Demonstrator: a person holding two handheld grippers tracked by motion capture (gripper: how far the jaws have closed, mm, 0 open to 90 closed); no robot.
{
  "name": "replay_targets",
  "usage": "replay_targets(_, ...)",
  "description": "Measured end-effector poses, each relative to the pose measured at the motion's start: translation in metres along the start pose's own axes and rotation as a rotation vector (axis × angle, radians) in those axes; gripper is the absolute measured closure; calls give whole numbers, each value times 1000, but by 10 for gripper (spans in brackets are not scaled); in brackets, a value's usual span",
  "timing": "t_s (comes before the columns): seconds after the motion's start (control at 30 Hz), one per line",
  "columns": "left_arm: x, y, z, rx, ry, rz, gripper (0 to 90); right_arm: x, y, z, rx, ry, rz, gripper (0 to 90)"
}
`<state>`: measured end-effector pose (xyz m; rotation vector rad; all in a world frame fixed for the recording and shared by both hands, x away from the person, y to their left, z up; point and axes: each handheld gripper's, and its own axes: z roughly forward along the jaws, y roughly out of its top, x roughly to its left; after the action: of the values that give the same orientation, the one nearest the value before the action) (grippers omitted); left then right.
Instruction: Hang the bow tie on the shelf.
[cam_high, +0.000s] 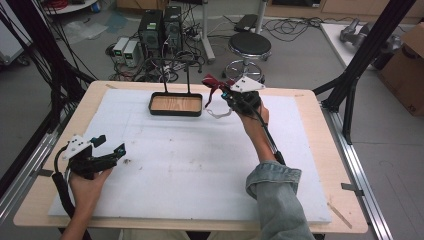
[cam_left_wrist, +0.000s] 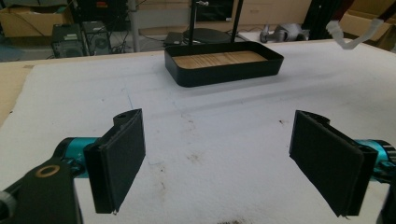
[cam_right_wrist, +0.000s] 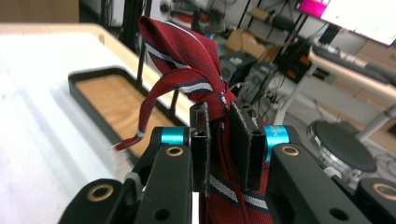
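Your left gripper (cam_high: 107, 150) sat low on the desk (cam_high: 200, 165), jaws wide and empty. Your right gripper (cam_right_wrist: 219, 135) pinched the striped tie (cam_right_wrist: 187, 60), raised just right of the black tray (cam_high: 176, 105), far nearer it than your left.

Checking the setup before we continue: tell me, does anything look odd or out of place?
Only small things: brownish specks soil the white foam mat near the left gripper. The red striped tie hangs bunched in the right gripper.

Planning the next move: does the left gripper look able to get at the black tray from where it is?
Probably yes. The left gripper, jaws open, faces the black tray across bare white foam; the right gripper holds the red striped tie off to the tray's side.
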<state>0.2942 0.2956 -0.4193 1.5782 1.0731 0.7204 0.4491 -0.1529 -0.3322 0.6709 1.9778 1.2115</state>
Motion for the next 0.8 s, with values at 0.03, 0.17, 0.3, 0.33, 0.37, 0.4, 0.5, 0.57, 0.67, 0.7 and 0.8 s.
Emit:
replay_targets(0.03, 0, 0, 0, 1, 1, 0, 186, 1, 4, 1, -11, -3, -6, 783)
replay_targets(0.17, 1, 0, -1, 1, 3, -1, 186, 5, 18, 3, -47, -40, -18, 783)
replay_targets(0.3, 0, 0, -1, 2, 3, -2, 187, 4, 25, 7, -65, -75, 14, 783)
replay_targets(0.33, 0, 0, -1, 4, 3, -1, 187, 4, 26, 7, -70, -80, 25, 783)
replay_targets(0.37, 0, 0, -1, 3, 3, 1, 187, 3, 28, 8, -74, -89, 29, 783)
replay_targets(0.4, 0, 0, -1, 3, 3, 0, 187, 2, 29, 8, -82, -97, 27, 783)
replay_targets(0.5, 0, -1, -1, 3, 3, 0, 187, -1, 34, 5, -106, -113, 50, 783)
replay_targets(0.57, 0, -1, -1, 4, 1, -1, 187, -3, 36, 3, -130, -118, 61, 783)
replay_targets(0.67, -1, -1, 0, 8, -4, 2, 191, -4, 37, 5, -133, -114, 84, 783)
replay_targets(0.7, -1, -1, 0, 8, -6, 3, 192, -3, 37, 7, -133, -121, 81, 783)
replay_targets(0.8, -1, -1, 0, 8, -7, 10, 192, -1, 37, 14, -136, -123, 89, 783)
